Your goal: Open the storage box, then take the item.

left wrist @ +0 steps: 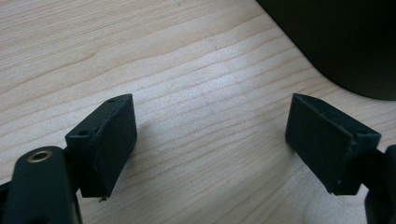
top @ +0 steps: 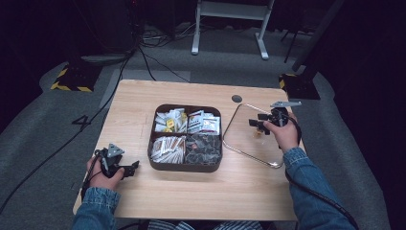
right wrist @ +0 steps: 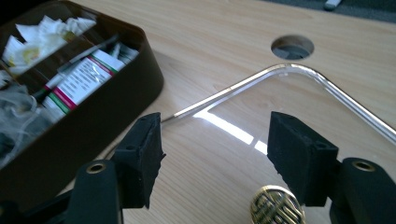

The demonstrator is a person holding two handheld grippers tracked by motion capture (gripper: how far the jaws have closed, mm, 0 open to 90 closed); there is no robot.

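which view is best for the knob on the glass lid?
Right gripper view: the brass knob sits close up between that gripper's open jaws, patterned top visible, on the glass lid. The high view gives a tiny speck under the right hand. The left gripper view faces bare table.

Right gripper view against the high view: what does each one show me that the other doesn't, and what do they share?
The right gripper view gives a close look: a gold patterned knob sits just below the right tool, whose jaws stand open. The high view gives the whole wooden table, the left tool resting near its front corner, denim sleeves and cables on the floor. Both show the dark compartment tray of packets, the glass lid lying beside it, and the round hole in the tabletop.
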